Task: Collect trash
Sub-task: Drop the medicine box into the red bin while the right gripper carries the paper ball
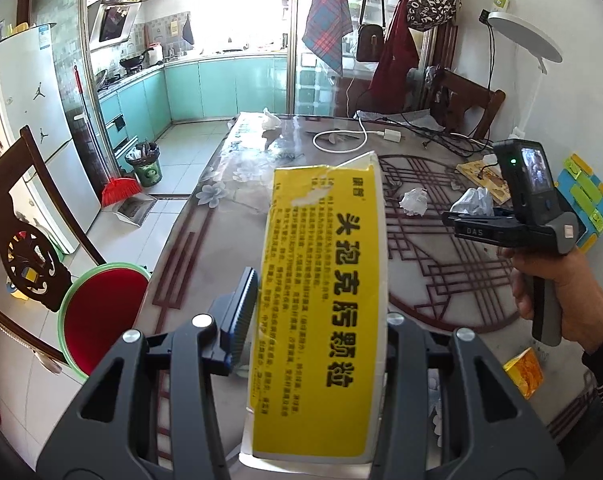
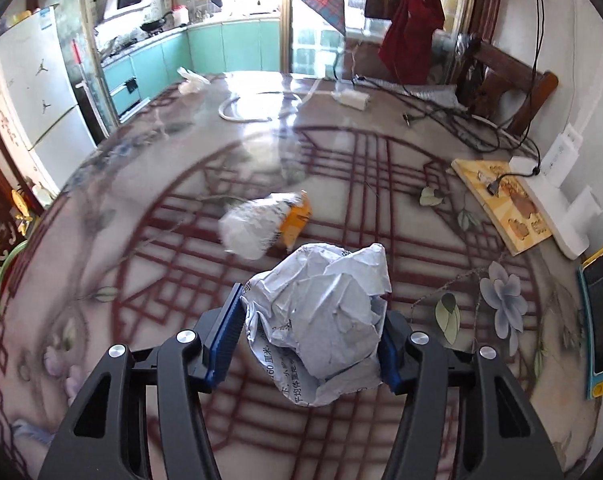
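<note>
Two handheld grippers work over a glass-topped bench point(image 2: 341, 152) patterned with dark red lattice and painted flowers, in a dining area that opens onto a kitchen with turquoise cabinets. The left gripper point(image 1: 317, 316) has its fingers closed partway around a flattened yellow-and-white medicine box point(image 1: 321, 288) printed with large black Chinese characters; the ribbed left finger point(image 1: 243, 312) presses against the box's edge, and the box stands up out of the grip above the bench's near edge. The right gripper point(image 2: 313, 340) has its blue-padded fingers closed partway on a crumpled ball of white printed paper point(image 2: 321, 316), which sits between both pads just above or on the bench; whether it is lifted cannot be told. From the left wrist view, a hand point(image 1: 541, 276) grips the right gripper's handle. Just beyond the paper ball lies a second crumpled wad, white with an orange piece point(image 2: 265, 224), blurred. A wooden picture board point(image 2: 501, 204) lies near the bench's right edge, touching a white power strip point(image 2: 557, 204). A white cable and charger point(image 2: 353, 98) lie at the far side. A red basin with a green rim point(image 1: 101, 312) sits beside the bench, low on the left.
</note>
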